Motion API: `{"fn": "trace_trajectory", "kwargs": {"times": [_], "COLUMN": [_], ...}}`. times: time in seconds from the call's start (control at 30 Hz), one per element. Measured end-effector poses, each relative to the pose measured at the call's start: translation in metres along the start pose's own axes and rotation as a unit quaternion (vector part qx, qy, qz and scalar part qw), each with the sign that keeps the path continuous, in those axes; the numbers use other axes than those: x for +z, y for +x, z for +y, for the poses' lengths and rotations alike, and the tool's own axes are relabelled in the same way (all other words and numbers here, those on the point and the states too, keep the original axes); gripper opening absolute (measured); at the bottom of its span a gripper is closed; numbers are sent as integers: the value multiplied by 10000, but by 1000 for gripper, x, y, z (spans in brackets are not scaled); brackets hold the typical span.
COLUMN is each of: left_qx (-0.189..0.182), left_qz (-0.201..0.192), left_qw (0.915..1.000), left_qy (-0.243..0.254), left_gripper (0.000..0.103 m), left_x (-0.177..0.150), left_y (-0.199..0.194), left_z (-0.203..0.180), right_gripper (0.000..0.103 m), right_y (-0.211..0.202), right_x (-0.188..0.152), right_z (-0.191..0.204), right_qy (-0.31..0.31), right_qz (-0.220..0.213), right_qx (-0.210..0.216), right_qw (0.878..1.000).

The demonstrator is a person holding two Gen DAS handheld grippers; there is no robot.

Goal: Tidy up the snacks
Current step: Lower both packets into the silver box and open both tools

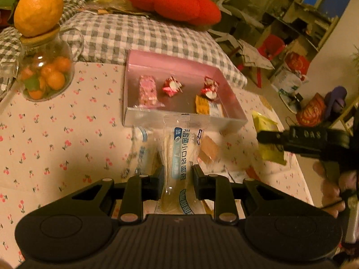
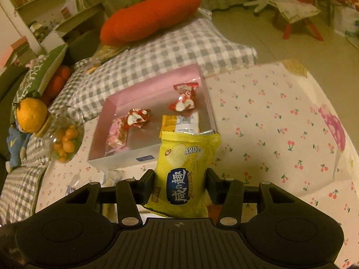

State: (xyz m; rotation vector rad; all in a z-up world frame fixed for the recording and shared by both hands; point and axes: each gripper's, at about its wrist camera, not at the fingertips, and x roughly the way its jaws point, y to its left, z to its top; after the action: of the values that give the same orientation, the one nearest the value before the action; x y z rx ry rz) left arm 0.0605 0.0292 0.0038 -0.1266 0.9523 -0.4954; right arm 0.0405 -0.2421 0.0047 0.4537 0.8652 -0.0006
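My left gripper (image 1: 178, 174) is shut on a clear bread packet with blue print (image 1: 182, 150) and holds it just in front of the pink box (image 1: 143, 63). The box holds a pink wafer bar (image 1: 147, 92), two red-and-white candies (image 1: 171, 86) and an orange-and-white packet (image 1: 207, 106). My right gripper (image 2: 181, 180) is shut on a yellow biscuit packet (image 2: 186, 168), held near the box's front right corner (image 2: 211, 132). The right gripper shows at the right of the left wrist view (image 1: 303, 137). More clear packets (image 1: 141, 150) lie on the tablecloth.
A glass jar of small oranges (image 1: 44, 76) with a big orange (image 1: 38, 9) on its lid stands left of the box. A grey checked cushion (image 1: 134, 33) and a red plush (image 1: 172, 2) lie behind it. The table edge (image 2: 336, 121) curves at the right.
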Motion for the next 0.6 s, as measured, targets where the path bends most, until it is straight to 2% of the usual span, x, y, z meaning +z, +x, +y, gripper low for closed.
{"fn": "trace_trajectory", "kwargs": {"times": [0.23, 0.4, 0.6], "left_qx": [68, 104, 207], "left_qz": [-42, -123, -188], "left_qw": [10000, 9999, 9989], "left_qy": [-34, -8, 364], "left_gripper": [23, 23, 23], "left_x": [22, 38, 63], "left_y": [8, 18, 37], "left_z": [1, -2, -12], "right_gripper": [48, 48, 48], "right_y": [3, 7, 20], "right_x": [13, 28, 43], "right_z": [5, 16, 22], "right_qy": [82, 20, -56], "right_qz": [52, -67, -184], "right_qx": [104, 145, 107], "right_qw": [9999, 9999, 9998]}}
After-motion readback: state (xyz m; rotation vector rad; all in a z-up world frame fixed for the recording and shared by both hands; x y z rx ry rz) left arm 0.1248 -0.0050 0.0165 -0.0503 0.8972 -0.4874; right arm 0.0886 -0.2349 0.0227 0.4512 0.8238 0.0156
